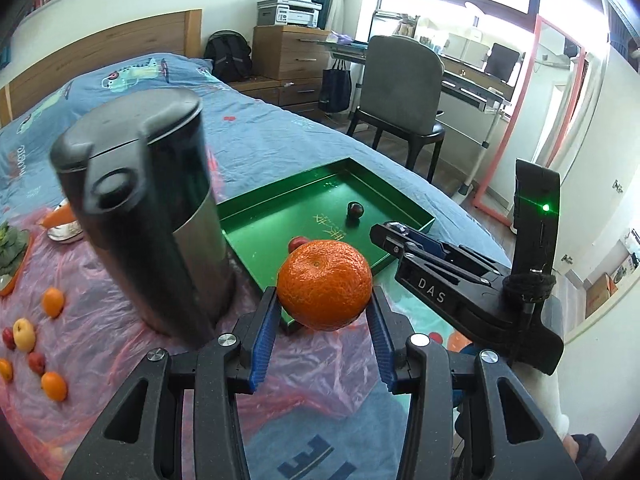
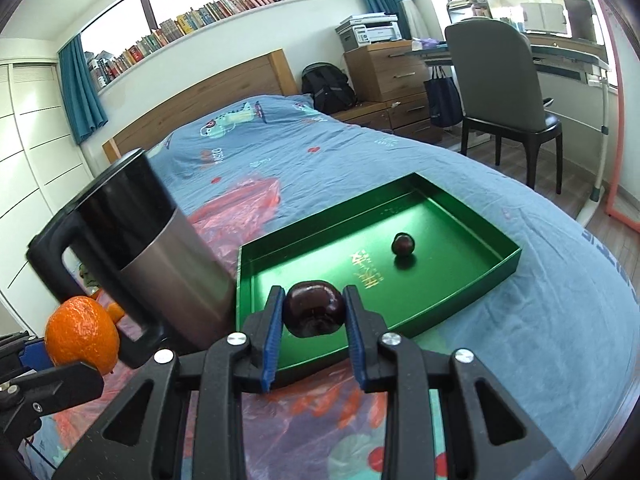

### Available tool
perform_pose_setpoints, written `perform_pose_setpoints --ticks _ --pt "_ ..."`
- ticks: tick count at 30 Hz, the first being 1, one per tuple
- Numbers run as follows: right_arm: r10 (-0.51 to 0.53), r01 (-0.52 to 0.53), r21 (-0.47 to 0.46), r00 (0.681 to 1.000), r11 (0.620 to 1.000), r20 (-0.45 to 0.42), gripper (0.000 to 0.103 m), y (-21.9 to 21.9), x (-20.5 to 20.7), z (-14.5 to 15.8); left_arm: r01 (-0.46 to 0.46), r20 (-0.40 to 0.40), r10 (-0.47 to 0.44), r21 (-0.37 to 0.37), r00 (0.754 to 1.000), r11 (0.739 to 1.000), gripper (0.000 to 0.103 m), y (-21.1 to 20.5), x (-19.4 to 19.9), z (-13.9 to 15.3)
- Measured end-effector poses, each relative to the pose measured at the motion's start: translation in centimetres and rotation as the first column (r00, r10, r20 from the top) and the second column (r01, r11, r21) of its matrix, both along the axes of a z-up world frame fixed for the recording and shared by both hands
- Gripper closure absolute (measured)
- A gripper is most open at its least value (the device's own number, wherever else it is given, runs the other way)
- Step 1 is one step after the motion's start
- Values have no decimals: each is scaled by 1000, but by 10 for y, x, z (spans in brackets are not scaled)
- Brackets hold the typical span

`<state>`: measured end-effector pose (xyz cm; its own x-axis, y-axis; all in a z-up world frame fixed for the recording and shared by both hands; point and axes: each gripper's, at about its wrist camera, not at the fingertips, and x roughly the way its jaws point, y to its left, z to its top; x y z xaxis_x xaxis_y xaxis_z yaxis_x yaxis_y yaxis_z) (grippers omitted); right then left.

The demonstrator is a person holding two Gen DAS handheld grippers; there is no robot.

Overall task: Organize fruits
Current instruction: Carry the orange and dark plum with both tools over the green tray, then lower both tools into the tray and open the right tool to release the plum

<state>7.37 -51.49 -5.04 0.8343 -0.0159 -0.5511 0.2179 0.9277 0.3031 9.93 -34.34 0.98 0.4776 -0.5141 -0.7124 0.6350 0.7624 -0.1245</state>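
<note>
My left gripper (image 1: 324, 294) is shut on a large orange (image 1: 324, 285), held above the near corner of the green tray (image 1: 400, 196). In the right wrist view my right gripper (image 2: 314, 314) is shut on a dark red plum (image 2: 314, 307), over the near edge of the tray (image 2: 496, 268). Another dark plum (image 2: 403, 244) lies inside the tray. A red fruit (image 1: 297, 243) peeks out behind the orange. The right gripper (image 1: 386, 236) reaches in from the right. The orange (image 2: 82, 332) shows at the lower left.
A tall steel and black kettle (image 1: 152, 208) stands close to the tray's left side, on a pink plastic sheet (image 1: 100, 340) over the bed. Loose oranges (image 1: 53, 302), a yellow apple (image 1: 24, 334) and red fruits (image 1: 36, 362) lie far left. Beyond the bed stands a chair (image 1: 400, 92).
</note>
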Motion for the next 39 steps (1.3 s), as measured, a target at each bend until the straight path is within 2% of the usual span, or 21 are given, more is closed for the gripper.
perform_pose_setpoints --ticks 10,16,19,22,26,30,36,39 --pt "-149 149 -33 989 988 8 88 -66 59 -34 14 -39 -13 16 999 1000 65 -68 67 -44" --pt "-177 176 -29 984 984 -31 88 -96 80 -53 5 -68 -2 47 998 999 65 -97 101 -77" --pt "-191 187 -71 980 980 -53 88 -108 91 -55 6 -78 -2 50 997 999 65 -111 113 -89" --pt "-208 194 -132 973 972 -100 88 -114 104 -61 9 -79 -4 60 997 998 65 -122 123 -95" --pt "-218 201 -132 967 971 -135 88 -119 113 -71 -7 -105 15 84 994 996 65 -133 138 -104" --pt "-214 183 -175 960 967 -179 88 -113 119 -82 -30 -125 41 91 991 995 65 -138 150 -109" --pt "-216 170 -220 954 961 -207 88 -107 121 -86 -39 -171 60 127 983 991 64 -140 152 -124" --pt "-217 167 -227 952 959 -215 87 -105 122 -88 -38 -157 59 134 986 990 64 -141 149 -124"
